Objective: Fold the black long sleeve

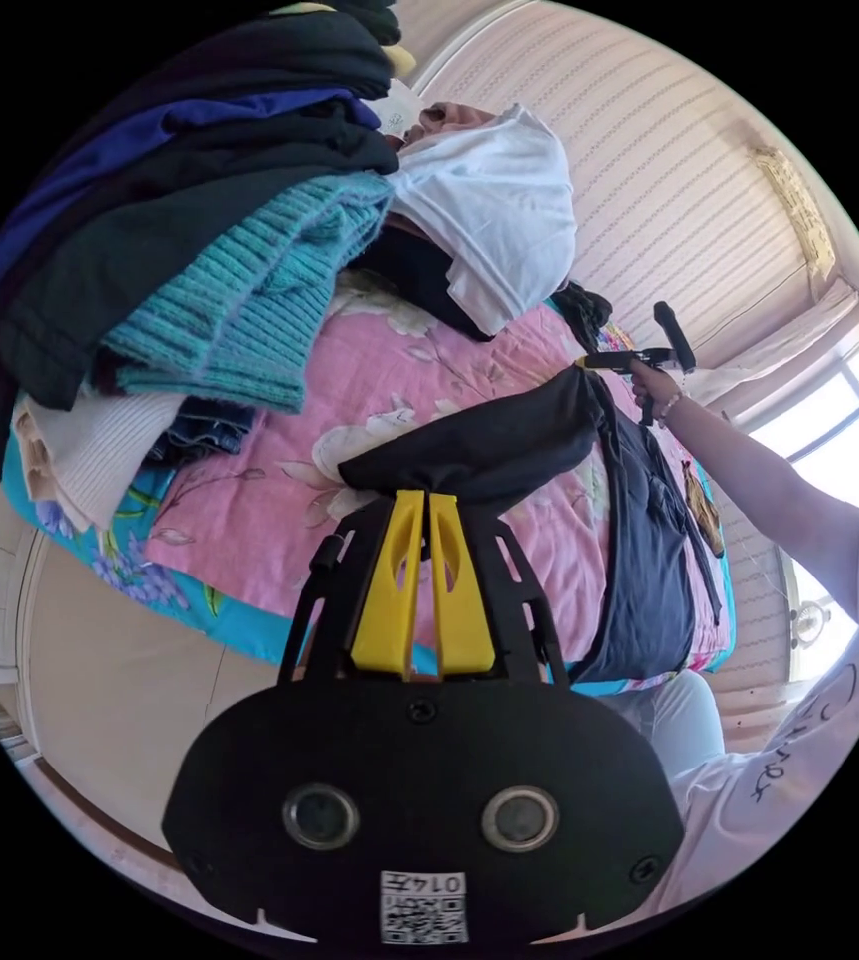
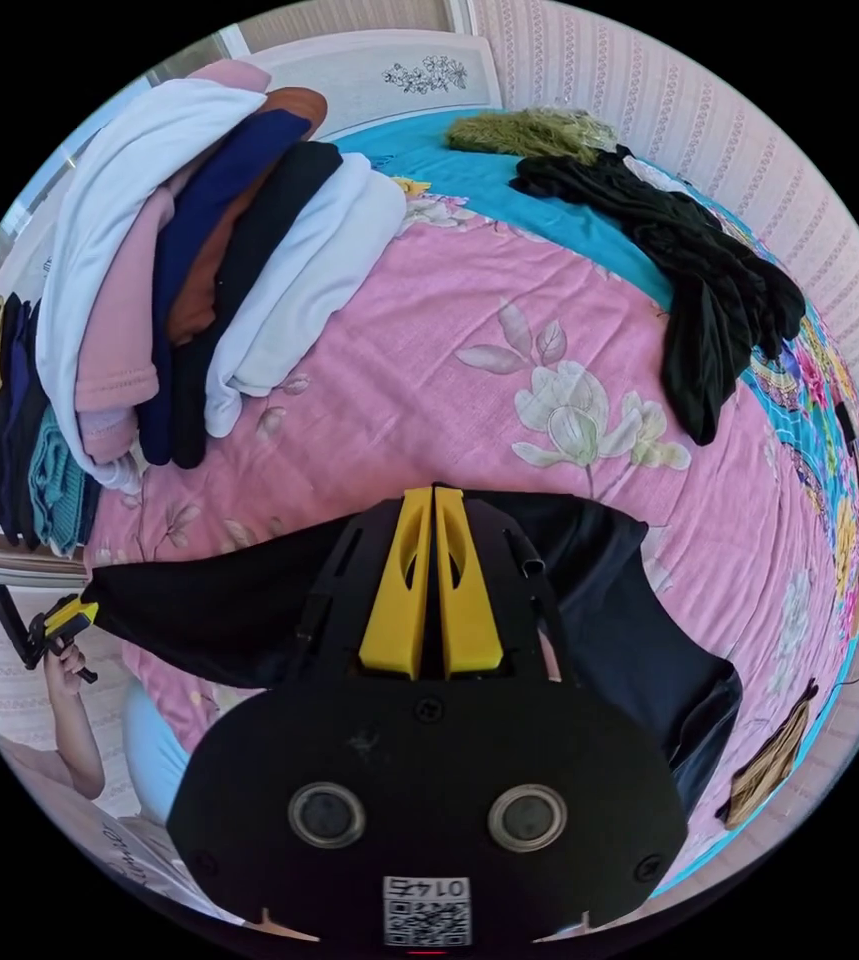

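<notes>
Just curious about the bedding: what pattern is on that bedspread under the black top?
Pink bedspread with pale flowers and a turquoise border, clearest in the right gripper view.

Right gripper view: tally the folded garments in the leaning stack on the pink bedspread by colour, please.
White: 3, one at the outer end and two at the near end
Pink: 1
Navy: 1
Orange-brown: 1
Black: 1
Total: 7 visible layers, on the bedspread

my bed's pink floral sheet (image 2: 509, 300) mid frame, striped wallpaper (image 1: 649, 180) upper right, bright window (image 1: 849, 430) at right
</notes>
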